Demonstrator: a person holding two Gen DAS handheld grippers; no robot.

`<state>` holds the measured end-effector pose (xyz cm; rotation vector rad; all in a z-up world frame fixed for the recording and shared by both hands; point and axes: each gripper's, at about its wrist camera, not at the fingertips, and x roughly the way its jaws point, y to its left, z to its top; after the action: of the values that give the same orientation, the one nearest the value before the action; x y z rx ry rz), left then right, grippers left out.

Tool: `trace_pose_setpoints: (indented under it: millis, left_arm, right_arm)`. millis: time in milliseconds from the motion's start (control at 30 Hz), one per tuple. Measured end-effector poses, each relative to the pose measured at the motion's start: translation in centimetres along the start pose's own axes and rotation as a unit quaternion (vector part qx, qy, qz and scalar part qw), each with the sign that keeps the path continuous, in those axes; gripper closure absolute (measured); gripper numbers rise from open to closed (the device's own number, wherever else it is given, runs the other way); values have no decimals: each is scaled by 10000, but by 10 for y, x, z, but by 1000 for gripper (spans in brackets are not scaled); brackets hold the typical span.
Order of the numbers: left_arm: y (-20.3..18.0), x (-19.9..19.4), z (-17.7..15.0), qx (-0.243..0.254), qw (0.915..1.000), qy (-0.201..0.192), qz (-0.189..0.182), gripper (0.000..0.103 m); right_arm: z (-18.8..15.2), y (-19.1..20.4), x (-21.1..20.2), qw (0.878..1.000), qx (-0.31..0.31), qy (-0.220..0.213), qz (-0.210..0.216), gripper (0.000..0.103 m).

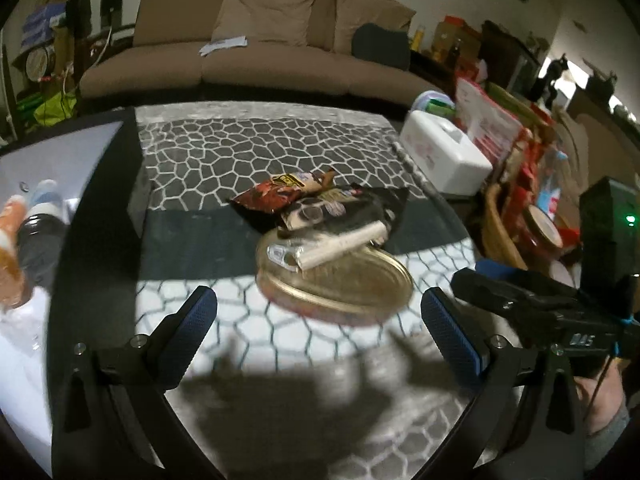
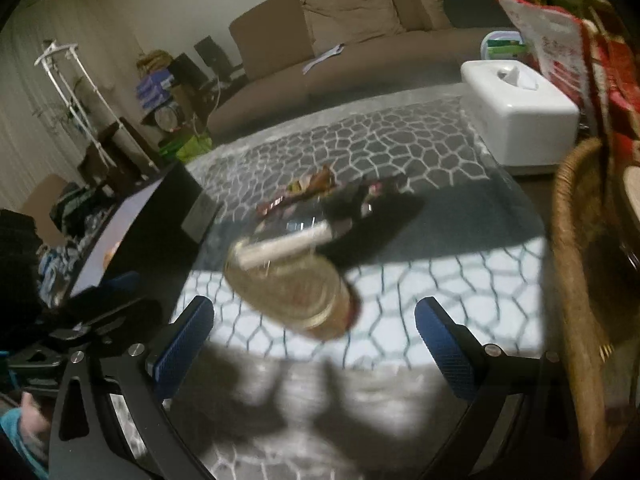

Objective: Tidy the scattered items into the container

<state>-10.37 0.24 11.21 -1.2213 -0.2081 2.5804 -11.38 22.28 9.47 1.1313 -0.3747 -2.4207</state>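
Observation:
A gold oval tin (image 1: 340,282) lies on the glass table with a white tube (image 1: 344,246) resting on its far end. Behind it lie a black snack packet (image 1: 344,208) and a red-brown snack packet (image 1: 280,194). My left gripper (image 1: 318,320) is open just in front of the tin, empty. In the right wrist view the tin (image 2: 296,292), tube (image 2: 288,246) and packets (image 2: 304,194) show too. My right gripper (image 2: 314,334) is open and empty near the tin. A wicker basket (image 2: 576,280) stands to its right; it also shows in the left wrist view (image 1: 496,228).
A white tissue box (image 1: 444,156) sits at the table's far right (image 2: 520,120), with red packages behind the basket. A black screen (image 1: 48,184) stands at the left. The right gripper's body (image 1: 540,308) is close on the right. A brown sofa (image 1: 260,48) lies beyond the table.

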Motion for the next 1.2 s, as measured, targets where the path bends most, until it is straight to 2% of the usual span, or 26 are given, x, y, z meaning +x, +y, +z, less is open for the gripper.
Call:
trace_pose_setpoints:
  millis: [67, 167, 200, 367, 500, 567, 600, 667, 767, 900, 1000, 1067, 1200]
  left_arm:
    - [5, 14, 7, -83, 10000, 19, 24, 12]
    - [14, 36, 13, -231, 9996, 73, 147, 22]
    - [18, 44, 15, -271, 9995, 95, 125, 22]
    - [22, 65, 21, -309, 9994, 114, -100, 23]
    - [27, 83, 21, -422, 9983, 288, -276, 23]
    - [27, 87, 19, -408, 9982, 317, -297, 35]
    - [28, 87, 18, -391, 9985, 289, -260, 37]
    - [29, 86, 18, -422, 9984, 234, -293, 40]
    - [34, 84, 19, -482, 9982, 215, -289, 49]
    - [34, 78, 21, -447, 9987, 127, -219, 53]
    - [36, 76, 21, -437, 9989, 105, -119, 63]
    - [37, 72, 21, -462, 9987, 58, -210, 72]
    - [25, 66, 19, -291, 9990, 40, -331, 72]
  right_arm:
    - [10, -9, 10, 9997, 192, -8, 141, 3]
    - [22, -25, 27, 9971, 599, 21, 461, 17]
    - [25, -30, 33, 9956, 750, 53, 561, 22]
    - [34, -47, 56, 9885, 1214, 146, 891, 34]
    - [32, -52, 68, 9847, 1317, 209, 1122, 43]
    - [30, -54, 74, 9836, 1346, 255, 1171, 51]
    - [29, -55, 75, 9828, 1381, 252, 1202, 59]
    - [28, -55, 76, 9817, 1396, 260, 1272, 69]
    - [29, -53, 74, 9831, 1325, 230, 1240, 71]
    - [29, -50, 70, 9836, 1302, 150, 1242, 75]
    - [27, -45, 69, 9837, 1263, 169, 1270, 79]
    - [24, -43, 69, 9835, 1256, 204, 1285, 82]
    - [23, -38, 69, 9829, 1227, 193, 1358, 87]
